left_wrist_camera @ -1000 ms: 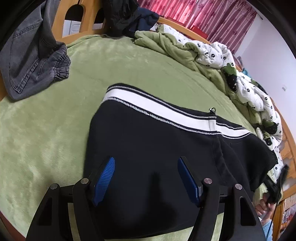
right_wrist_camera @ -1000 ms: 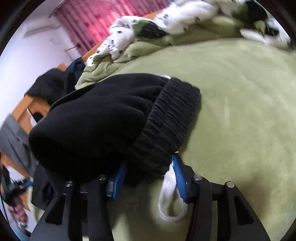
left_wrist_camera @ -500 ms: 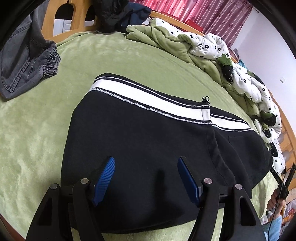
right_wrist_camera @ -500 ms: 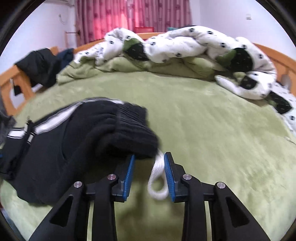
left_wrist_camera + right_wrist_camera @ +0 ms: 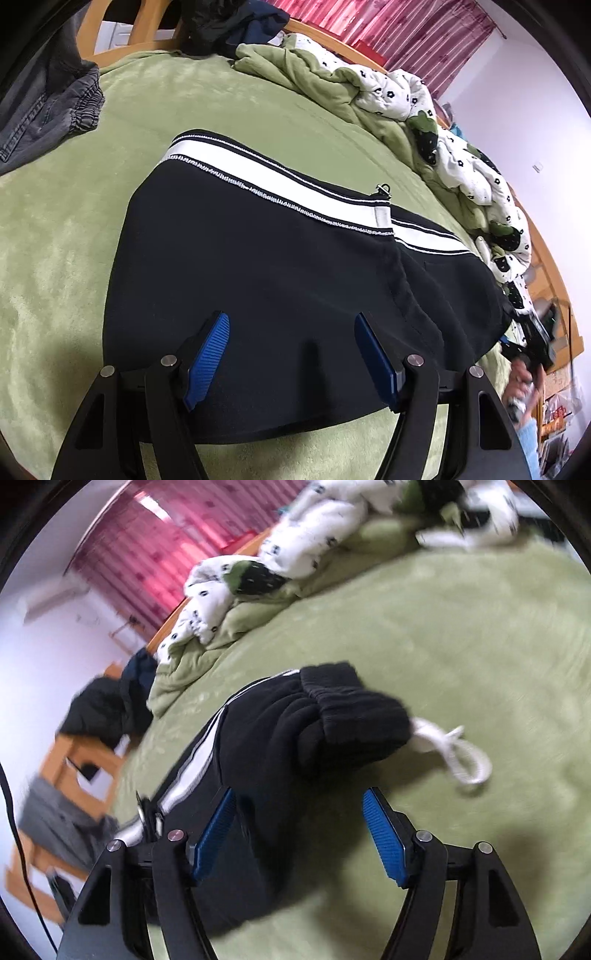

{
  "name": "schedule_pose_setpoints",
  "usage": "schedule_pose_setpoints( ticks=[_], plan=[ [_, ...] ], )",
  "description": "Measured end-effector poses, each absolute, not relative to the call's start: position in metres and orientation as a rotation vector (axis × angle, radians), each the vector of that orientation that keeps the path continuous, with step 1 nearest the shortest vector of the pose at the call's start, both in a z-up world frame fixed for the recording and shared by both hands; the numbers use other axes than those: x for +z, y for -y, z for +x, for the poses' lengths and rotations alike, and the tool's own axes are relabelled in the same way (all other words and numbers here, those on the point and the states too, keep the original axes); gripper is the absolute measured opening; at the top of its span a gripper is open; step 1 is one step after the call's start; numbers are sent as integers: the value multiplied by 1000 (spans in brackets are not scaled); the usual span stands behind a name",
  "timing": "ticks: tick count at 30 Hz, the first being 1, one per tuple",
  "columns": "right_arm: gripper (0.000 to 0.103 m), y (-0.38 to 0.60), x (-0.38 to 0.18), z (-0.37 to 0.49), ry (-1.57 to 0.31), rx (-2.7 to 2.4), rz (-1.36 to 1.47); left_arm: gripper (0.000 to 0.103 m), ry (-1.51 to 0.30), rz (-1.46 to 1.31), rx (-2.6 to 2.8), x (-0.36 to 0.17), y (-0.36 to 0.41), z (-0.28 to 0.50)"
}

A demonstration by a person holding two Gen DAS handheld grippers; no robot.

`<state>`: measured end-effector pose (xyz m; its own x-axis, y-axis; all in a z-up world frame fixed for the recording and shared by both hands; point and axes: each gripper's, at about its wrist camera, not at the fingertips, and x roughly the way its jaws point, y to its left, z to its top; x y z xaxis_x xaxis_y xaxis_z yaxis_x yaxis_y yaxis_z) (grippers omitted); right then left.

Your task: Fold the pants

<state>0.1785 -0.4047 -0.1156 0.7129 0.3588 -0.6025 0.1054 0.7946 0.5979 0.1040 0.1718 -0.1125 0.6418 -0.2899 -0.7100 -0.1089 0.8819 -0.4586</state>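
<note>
Black pants [image 5: 266, 280] with a white side stripe lie folded on the green bed cover. My left gripper [image 5: 291, 328] is open and empty, just above the near part of the pants. In the right wrist view the pants [image 5: 288, 738] end in a ribbed waistband [image 5: 354, 705] with a white drawstring [image 5: 454, 753] lying loose on the cover. My right gripper [image 5: 301, 812] is open and empty, just short of the waistband.
A crumpled green and white flowered quilt [image 5: 406, 99] lies along the far side of the bed. Grey jeans [image 5: 48, 107] hang at the far left by the wooden bed frame [image 5: 122, 33]. Dark clothes [image 5: 229, 22] lie on the frame.
My right gripper opened and let go of the waistband and drawstring, which now lie on the bed. My left gripper stayed open above the pants.
</note>
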Motion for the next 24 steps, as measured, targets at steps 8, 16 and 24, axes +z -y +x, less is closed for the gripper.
schedule_pose_setpoints(
  ticks=[8,16,24],
  plan=[
    [66,388,-139,255,-852,42,791,68,-867,-429,-120,-120,-164,104],
    [36,366,-59,214,-482,86,240,68,-848,-341,-137,-113,-157,95],
    [69,416,-135,207,-844,-39,291,68,-859,-348,-123,-109,-155,97]
  ],
)
